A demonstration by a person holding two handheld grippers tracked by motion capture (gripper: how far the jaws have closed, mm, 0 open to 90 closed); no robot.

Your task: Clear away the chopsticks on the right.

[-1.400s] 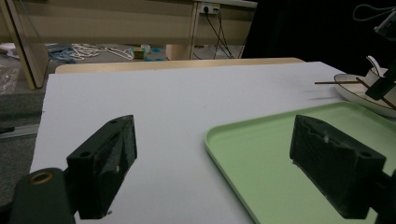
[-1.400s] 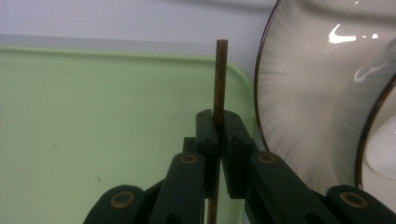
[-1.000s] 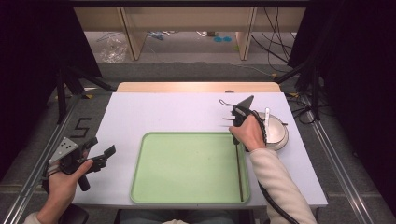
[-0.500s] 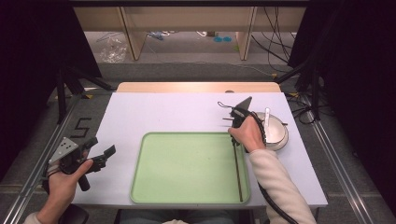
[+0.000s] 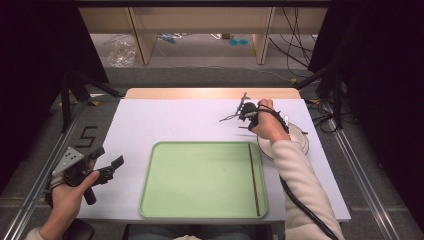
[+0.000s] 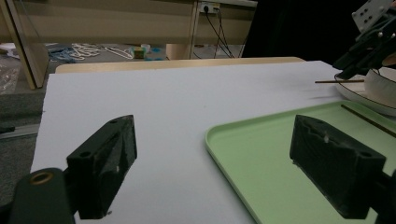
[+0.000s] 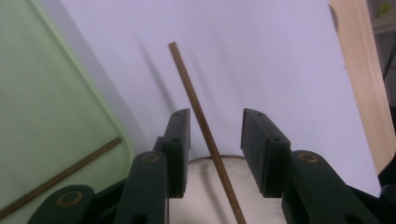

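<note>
left gripper (image 5: 107, 167) sits low at the table's near-left corner, held in the person's left hand (image 5: 67, 192), grey three-cornered plate on top. in the left gripper view its jaws stand wide apart with nothing between them, over the white table top (image 6: 187, 107) and the near-left corner of the pale green rectangular plastic tray (image 6: 261, 158).

right gripper (image 7: 212, 135) is up at the far right, held in the person's right hand (image 5: 267, 127), over the round white shallow dish (image 5: 300, 142) that sits just beside the tray's right edge. in the right gripper view its jaws are partly open, and a thin brown wooden stick (image 7: 201, 121) runs up through the gap, closer to the jaw at the picture's left; can't tell if it touches that pad. jaws not closed on it. stick's lower part lies over the dish rim (image 7: 205, 163), its far end out above the white table top.

second thin brown wooden stick (image 5: 253, 177) lies inside the tray along its right side, running near to far; also seen at lower left in the right gripper view (image 7: 60, 175).

tray (image 5: 200, 180) is centred at the near edge of the table, between the two hands.
</note>
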